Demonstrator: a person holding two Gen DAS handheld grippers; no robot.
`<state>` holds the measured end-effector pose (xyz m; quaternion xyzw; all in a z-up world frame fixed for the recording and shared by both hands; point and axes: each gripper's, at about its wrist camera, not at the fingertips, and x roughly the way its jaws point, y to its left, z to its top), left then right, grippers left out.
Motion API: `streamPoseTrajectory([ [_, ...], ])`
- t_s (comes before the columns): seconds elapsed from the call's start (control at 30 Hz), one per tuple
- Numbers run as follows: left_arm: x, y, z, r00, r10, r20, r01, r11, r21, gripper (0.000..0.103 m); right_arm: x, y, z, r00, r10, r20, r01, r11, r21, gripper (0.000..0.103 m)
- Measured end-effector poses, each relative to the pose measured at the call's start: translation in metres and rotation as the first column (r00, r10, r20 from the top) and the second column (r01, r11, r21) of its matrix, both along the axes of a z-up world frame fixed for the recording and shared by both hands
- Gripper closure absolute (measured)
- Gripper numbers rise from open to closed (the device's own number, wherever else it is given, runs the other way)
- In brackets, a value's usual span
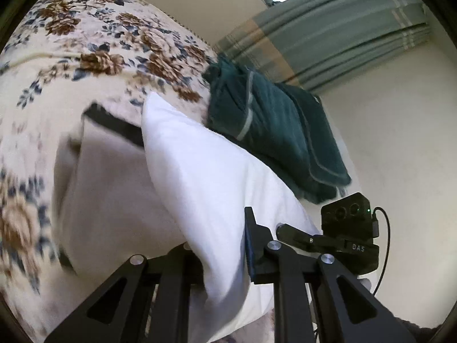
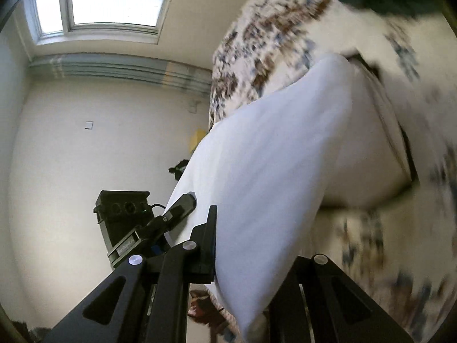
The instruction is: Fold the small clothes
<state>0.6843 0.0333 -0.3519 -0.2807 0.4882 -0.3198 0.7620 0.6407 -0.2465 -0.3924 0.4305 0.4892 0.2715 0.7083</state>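
A white garment (image 1: 200,177) with a black trim band is lifted off the floral bedspread (image 1: 71,57). My left gripper (image 1: 221,254) is shut on its near edge; the cloth passes between the fingers and hides the left one. The same white garment (image 2: 265,171) fills the right wrist view, where my right gripper (image 2: 242,243) is shut on its near edge, the right finger hidden behind the cloth. Each gripper shows in the other's view beside the cloth: the right gripper (image 1: 342,240) and the left gripper (image 2: 160,223).
A folded dark green towel (image 1: 271,131) lies on the bed beyond the garment, next to a green curtain (image 1: 328,37). Cream walls and a window (image 2: 94,0) lie behind. The bedspread (image 2: 271,43) is blurred in the right wrist view.
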Motion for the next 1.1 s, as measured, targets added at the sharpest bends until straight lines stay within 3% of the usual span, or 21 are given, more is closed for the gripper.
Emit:
streamPoseTrajectory([
  [0.1, 0.031, 0.002, -0.051, 0.999, 0.001, -0.035, 0.002, 0.998, 0.068, 0.09, 0.048, 0.01, -0.033, 0.999, 0.013, -0.039, -0.014, 0.999, -0.032, 0.09],
  [0.2, 0.033, 0.009, -0.093, 0.995, -0.007, -0.1, 0.019, 0.992, 0.124, 0.089, 0.06, 0.011, -0.078, 0.993, 0.044, -0.109, -0.055, 0.994, -0.096, 0.09],
  [0.3, 0.024, 0.012, -0.107, 0.991, 0.015, -0.13, 0.003, 0.99, 0.142, 0.086, 0.064, 0.017, -0.102, 0.981, 0.076, -0.176, -0.109, 0.977, -0.186, 0.088],
  [0.33, 0.021, 0.011, -0.104, 0.992, 0.022, -0.127, -0.002, 0.987, 0.159, 0.086, 0.062, 0.017, -0.104, 0.978, 0.081, -0.19, -0.119, 0.974, -0.193, 0.085],
  [0.37, 0.017, 0.009, -0.099, 0.992, 0.031, -0.12, -0.008, 0.982, 0.188, 0.084, 0.06, 0.016, -0.103, 0.974, 0.074, -0.213, -0.122, 0.967, -0.222, 0.073],
  [0.43, 0.009, 0.007, -0.089, 0.992, 0.076, -0.099, -0.047, 0.962, 0.271, 0.079, 0.058, 0.013, -0.095, 0.974, 0.045, -0.223, -0.112, 0.948, -0.298, 0.059],
  [0.47, 0.006, 0.006, -0.082, 0.992, 0.101, -0.077, -0.071, 0.944, 0.323, 0.072, 0.052, 0.012, -0.086, 0.974, 0.021, -0.227, -0.111, 0.914, -0.391, 0.05],
  [0.53, -0.001, 0.005, -0.071, 0.99, 0.139, -0.005, -0.123, 0.892, 0.434, 0.062, 0.038, 0.014, -0.072, 0.98, 0.003, -0.198, -0.103, 0.861, -0.497, 0.044],
  [0.57, -0.007, 0.004, -0.065, 0.987, 0.156, 0.044, -0.158, 0.855, 0.494, 0.049, 0.026, 0.016, -0.064, 0.983, -0.01, -0.183, -0.102, 0.8, -0.591, 0.035],
  [0.6, -0.01, 0.003, -0.061, 0.984, 0.165, 0.073, -0.178, 0.82, 0.545, 0.02, 0.016, 0.019, -0.055, 0.988, -0.031, -0.154, -0.086, 0.716, -0.692, 0.028],
  [0.67, -0.02, 0.001, -0.055, 0.979, 0.171, 0.112, -0.203, 0.773, 0.601, 0.0, -0.003, 0.021, -0.041, 0.989, -0.075, -0.125, -0.059, 0.579, -0.813, 0.001],
  [0.8, -0.041, -0.002, -0.038, 0.975, 0.161, 0.153, -0.222, 0.724, 0.653, 0.0, -0.03, 0.029, -0.019, 0.987, -0.144, -0.066, 0.003, 0.435, -0.901, 0.0],
  [0.9, -0.061, -0.004, -0.017, 0.971, 0.159, 0.177, -0.237, 0.714, 0.659, 0.0, -0.048, 0.035, 0.009, 0.984, -0.178, -0.01, 0.06, 0.384, -0.921, 0.0],
  [1.07, -0.104, -0.013, 0.033, 0.965, 0.133, 0.228, -0.256, 0.687, 0.681, 0.0, -0.093, 0.046, 0.071, 0.979, -0.189, 0.075, 0.137, 0.343, -0.929, 0.0],
  [1.1, -0.116, -0.015, 0.046, 0.964, 0.125, 0.237, -0.256, 0.691, 0.676, 0.0, -0.105, 0.049, 0.084, 0.978, -0.189, 0.086, 0.148, 0.34, -0.929, 0.0],
])
